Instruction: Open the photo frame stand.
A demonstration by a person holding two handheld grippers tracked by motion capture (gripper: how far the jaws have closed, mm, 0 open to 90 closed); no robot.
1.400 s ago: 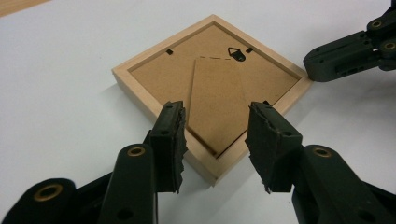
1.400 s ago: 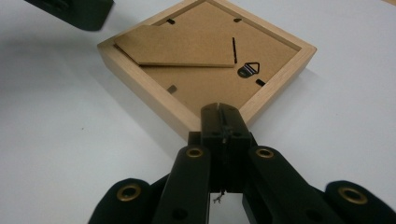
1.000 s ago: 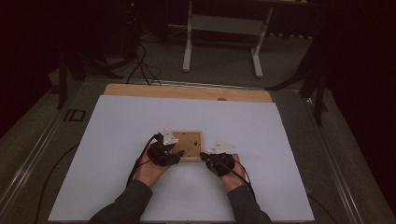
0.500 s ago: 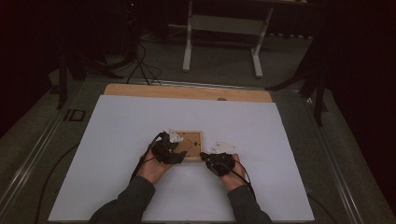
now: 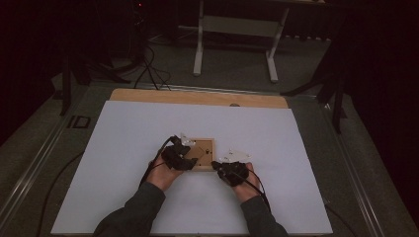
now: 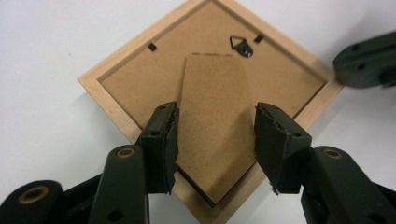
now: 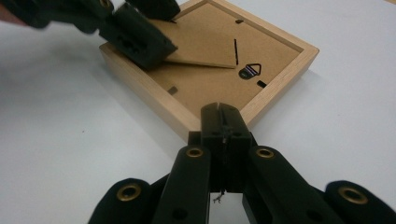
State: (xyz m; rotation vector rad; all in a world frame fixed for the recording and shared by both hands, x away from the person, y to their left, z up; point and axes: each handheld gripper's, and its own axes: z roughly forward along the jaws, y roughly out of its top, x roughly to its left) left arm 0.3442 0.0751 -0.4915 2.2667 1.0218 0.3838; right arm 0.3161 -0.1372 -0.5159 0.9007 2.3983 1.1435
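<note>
Seen from above: white bench (image 5: 123, 163), with a small wooden picture frame (image 5: 205, 148) lying face down just below centre. At its 9 o'clock, left gripper (image 5: 190, 160), fingers (image 6: 161, 140) spread either side of the raised cardboard easel stand (image 6: 212, 130) on the frame's back; left finger against the stand's edge, right finger apart from it, having just been closing a little. At the frame's 4 o'clock, right gripper (image 5: 217, 165), fingers (image 7: 212, 123) shut tight together, tips against the frame's outer corner. Metal hanger (image 6: 241, 46) near the frame's far edge.
</note>
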